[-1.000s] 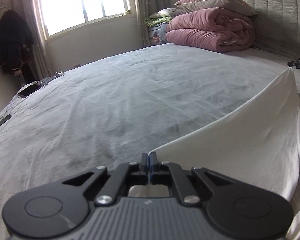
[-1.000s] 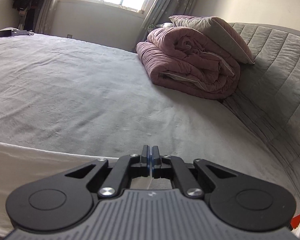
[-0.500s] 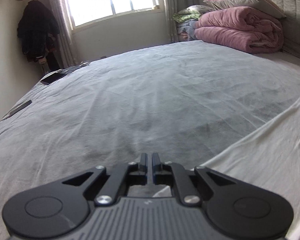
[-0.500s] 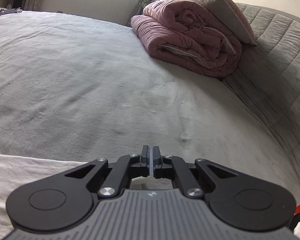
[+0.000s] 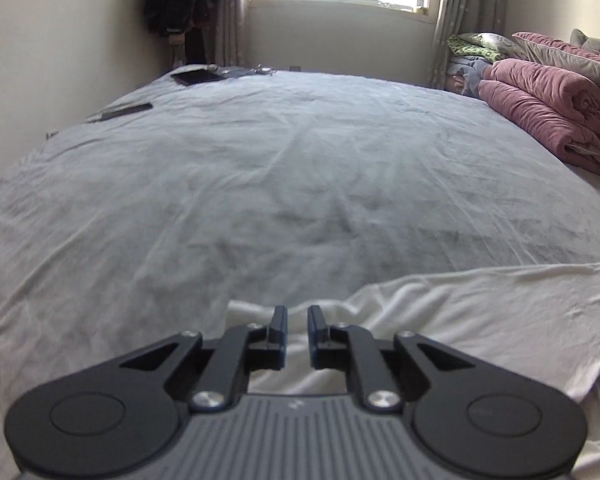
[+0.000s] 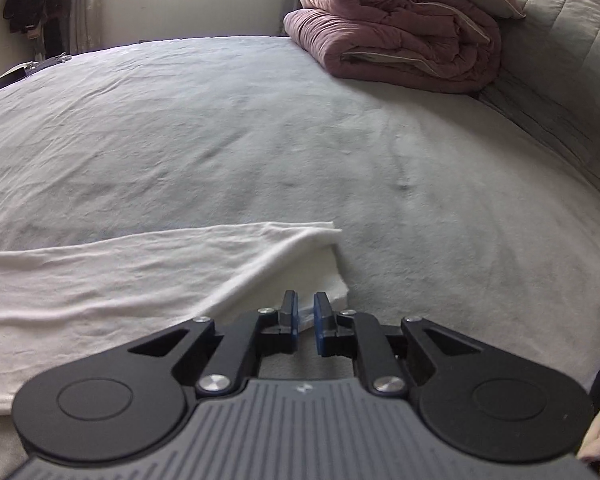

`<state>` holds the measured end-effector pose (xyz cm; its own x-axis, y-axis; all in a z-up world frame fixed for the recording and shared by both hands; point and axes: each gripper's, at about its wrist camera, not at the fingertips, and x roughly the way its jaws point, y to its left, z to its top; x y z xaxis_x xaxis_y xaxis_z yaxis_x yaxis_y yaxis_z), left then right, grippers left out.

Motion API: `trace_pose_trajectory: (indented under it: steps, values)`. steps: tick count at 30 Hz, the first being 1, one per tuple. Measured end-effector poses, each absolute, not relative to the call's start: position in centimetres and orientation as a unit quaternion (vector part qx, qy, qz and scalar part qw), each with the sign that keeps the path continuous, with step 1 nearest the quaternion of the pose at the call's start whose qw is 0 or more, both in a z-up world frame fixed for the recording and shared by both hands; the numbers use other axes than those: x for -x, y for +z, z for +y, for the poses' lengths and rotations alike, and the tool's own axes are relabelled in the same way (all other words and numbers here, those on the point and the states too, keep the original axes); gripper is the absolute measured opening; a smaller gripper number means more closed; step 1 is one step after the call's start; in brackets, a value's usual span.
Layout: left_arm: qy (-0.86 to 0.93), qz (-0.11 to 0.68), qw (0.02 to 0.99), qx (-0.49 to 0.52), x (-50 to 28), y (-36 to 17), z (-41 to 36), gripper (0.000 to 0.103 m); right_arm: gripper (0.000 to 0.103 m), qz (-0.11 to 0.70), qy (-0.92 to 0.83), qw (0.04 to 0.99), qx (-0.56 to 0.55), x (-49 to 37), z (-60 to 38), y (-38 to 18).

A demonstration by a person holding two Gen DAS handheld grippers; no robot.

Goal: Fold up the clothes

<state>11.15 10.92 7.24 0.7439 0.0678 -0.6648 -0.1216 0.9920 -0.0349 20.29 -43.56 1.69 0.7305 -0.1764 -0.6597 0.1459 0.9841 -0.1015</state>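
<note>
Bed [image 5: 300, 184]: grey sheet, wrinkled
Garment [image 6: 112, 276]: white, lying flat
Quilt [image 6: 400, 40]: pink, folded by headboard
Left gripper [image 5: 297, 322]: jaws opening, released
Right gripper [image 6: 306, 308]: jaws opening, released

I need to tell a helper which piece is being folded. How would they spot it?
Start at the wide grey bed with rolled pink quilts by its headboard. Near the bed's front edge, just ahead of both grippers, lies a flat white garment. It is the only white cloth there.

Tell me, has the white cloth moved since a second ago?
Yes. The white cloth was held up taut with a raised corner; now it lies flat on the grey bedsheet, in front of the opening left gripper.
</note>
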Motion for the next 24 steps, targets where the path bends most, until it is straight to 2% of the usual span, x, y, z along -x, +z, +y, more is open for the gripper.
trace_pose_trajectory:
  steps: [9,11,13,15,17,18,19,20,24]
  values:
    - [0.086,0.384,0.918,0.049,-10.3,4.2,11.7,0.020,0.019,0.372,-0.127,0.919,0.025,-19.3,-46.2,1.9]
    - [0.084,0.378,0.920,0.060,-10.4,4.7,11.4,0.022,0.027,0.367,-0.118,0.923,-0.009,-18.7,-47.1,2.3]
    - [0.078,0.375,0.922,0.062,-10.5,5.0,11.1,0.024,0.038,0.352,-0.102,0.926,-0.091,-18.5,-48.2,2.5]
    - [0.078,0.377,0.921,0.058,-10.5,4.9,10.9,0.027,0.039,0.350,-0.096,0.919,-0.150,-19.1,-48.4,2.2]
    - [0.082,0.385,0.917,0.057,-10.6,4.6,11.1,0.027,0.035,0.355,-0.110,0.918,-0.140,-19.8,-47.5,1.6]
    - [0.083,0.387,0.916,0.059,-10.6,4.5,11.2,0.027,0.028,0.353,-0.120,0.921,-0.117,-20.0,-46.8,1.6]
    - [0.082,0.388,0.916,0.062,-10.6,4.5,11.3,0.027,0.005,0.351,-0.129,0.923,-0.095,-20.2,-46.1,1.5]
    - [0.082,0.389,0.915,0.066,-10.6,4.5,11.4,0.027,0.001,0.349,-0.135,0.923,-0.088,-20.3,-45.8,1.6]
    - [0.083,0.398,0.911,0.060,-10.6,4.6,11.4,0.027,0.001,0.315,-0.155,0.931,-0.102,-18.7,-47.2,2.9]
